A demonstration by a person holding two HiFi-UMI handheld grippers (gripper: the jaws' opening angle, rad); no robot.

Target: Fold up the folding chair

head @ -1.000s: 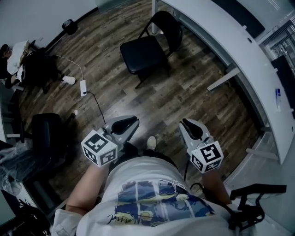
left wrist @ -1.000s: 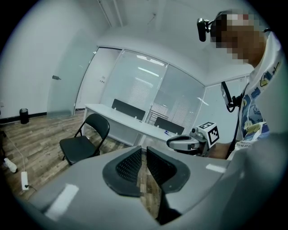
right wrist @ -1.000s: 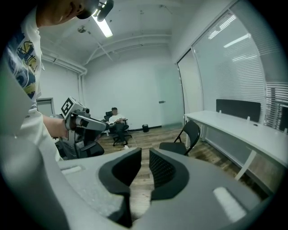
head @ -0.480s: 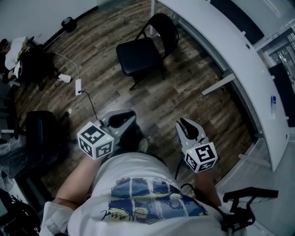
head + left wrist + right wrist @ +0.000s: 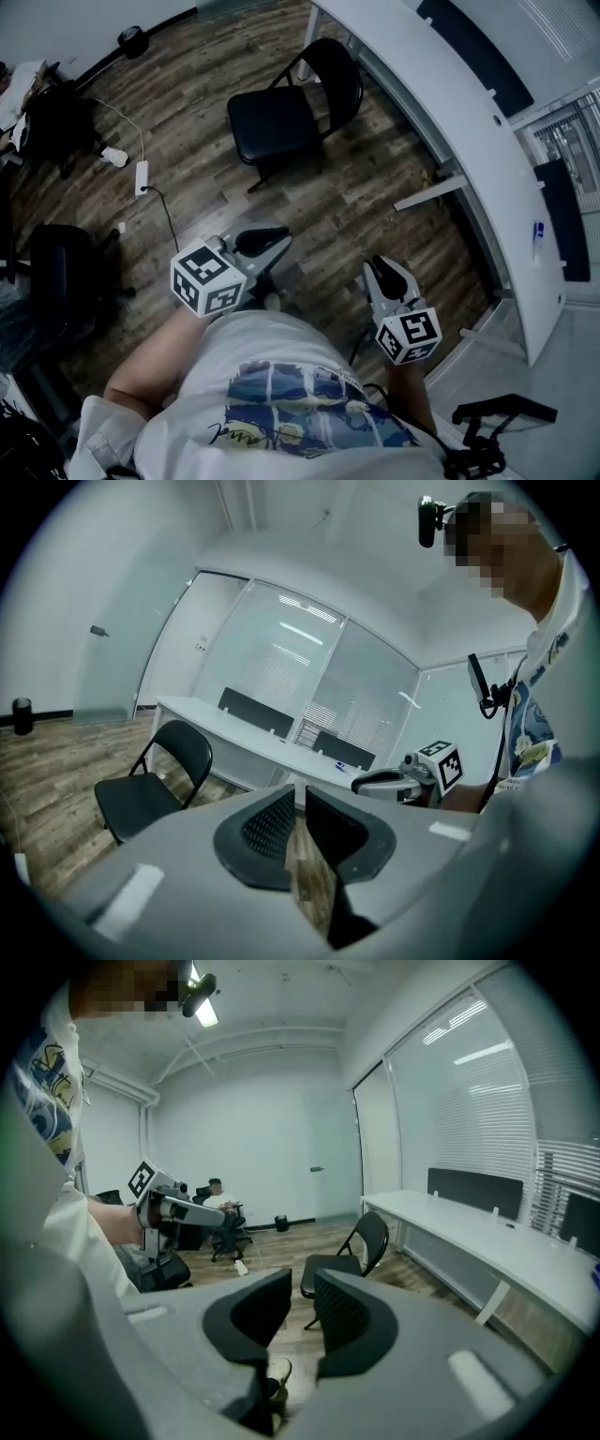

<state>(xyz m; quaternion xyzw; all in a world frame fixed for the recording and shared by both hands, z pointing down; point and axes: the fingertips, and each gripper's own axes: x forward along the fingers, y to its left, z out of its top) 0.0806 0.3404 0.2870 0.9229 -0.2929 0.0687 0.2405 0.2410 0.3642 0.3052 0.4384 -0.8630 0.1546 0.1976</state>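
Note:
The black folding chair (image 5: 272,122) stands unfolded on the wood floor, its backrest toward the long white desk. It also shows in the left gripper view, chair (image 5: 150,794), and in the right gripper view, chair (image 5: 342,1265). My left gripper (image 5: 265,241) hangs in front of the person's body, well short of the chair, its jaws nearly together with nothing in them. My right gripper (image 5: 389,272) is level with it to the right, also far from the chair. Its jaws have just been opening and stand apart, empty.
A curved white desk (image 5: 450,103) runs along the right behind the chair. A black office chair (image 5: 66,272) stands at the left. A power strip with its cable (image 5: 142,175) lies on the floor. A seated person (image 5: 217,1199) is at the far wall.
The person has stepped across the floor and both grippers have gone along. The right gripper now sits lower in the head view. The chair stands as before, still unfolded.

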